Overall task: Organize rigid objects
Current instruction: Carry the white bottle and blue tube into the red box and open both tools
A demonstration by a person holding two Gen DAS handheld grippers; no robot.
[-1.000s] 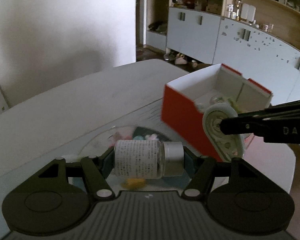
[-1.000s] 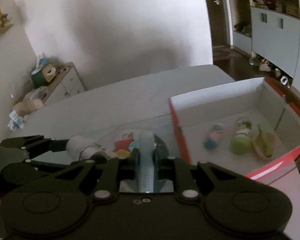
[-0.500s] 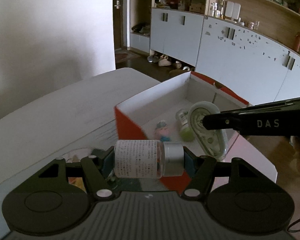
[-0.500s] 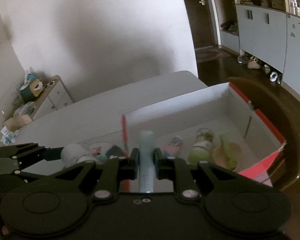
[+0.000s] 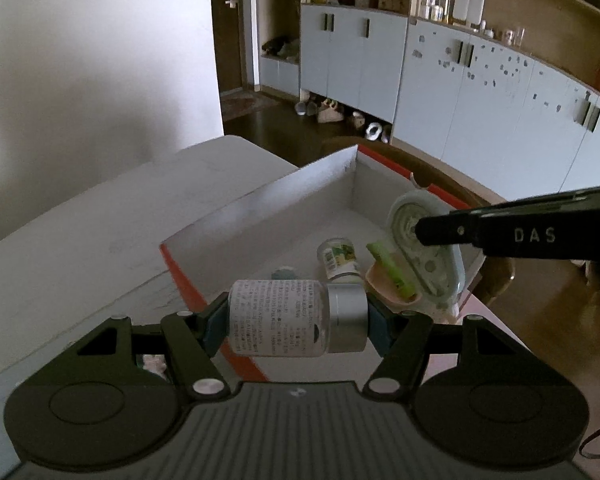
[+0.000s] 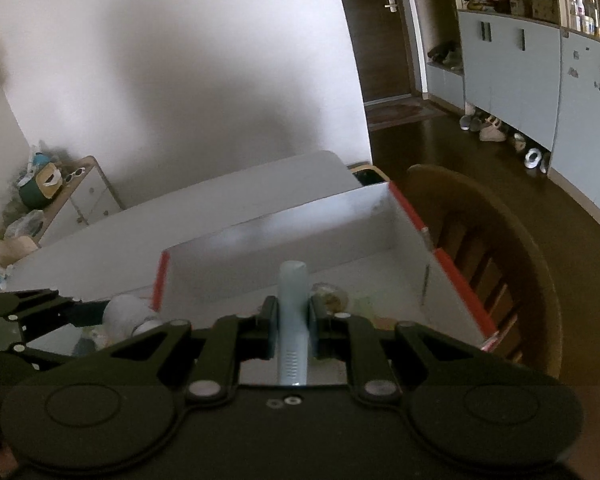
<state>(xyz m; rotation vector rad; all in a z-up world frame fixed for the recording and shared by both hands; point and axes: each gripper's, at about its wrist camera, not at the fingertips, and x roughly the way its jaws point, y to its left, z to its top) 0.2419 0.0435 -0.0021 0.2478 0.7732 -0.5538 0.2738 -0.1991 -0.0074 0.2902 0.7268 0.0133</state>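
Note:
My left gripper [image 5: 298, 318] is shut on a small glass bottle [image 5: 296, 318] with a printed label and a silver cap, held sideways over the near wall of the red-and-white box [image 5: 260, 208]. My right gripper [image 6: 293, 320] is shut on a pale blue correction-tape dispenser [image 6: 293, 300]; seen from the left wrist, the dispenser [image 5: 432, 260] hangs over the box's right side. Inside the box lie a green-labelled small bottle [image 5: 338, 260], a pink dish with a green piece [image 5: 392, 280] and a small toy [image 5: 284, 273]. In the right wrist view the left gripper and its bottle [image 6: 126, 314] show at lower left.
The box [image 6: 284, 232] stands on a white table [image 5: 100, 216] near its right edge. A brown wooden chair [image 6: 496, 248] stands just beyond the box. Pale cabinets [image 5: 480, 96] line the far wall, with shoes on the floor below. A low drawer unit [image 6: 80, 196] stands at far left.
Both grippers have travelled sideways from over the plate of small items to over the box, each keeping its grip. The box interior now fills the middle of both views.

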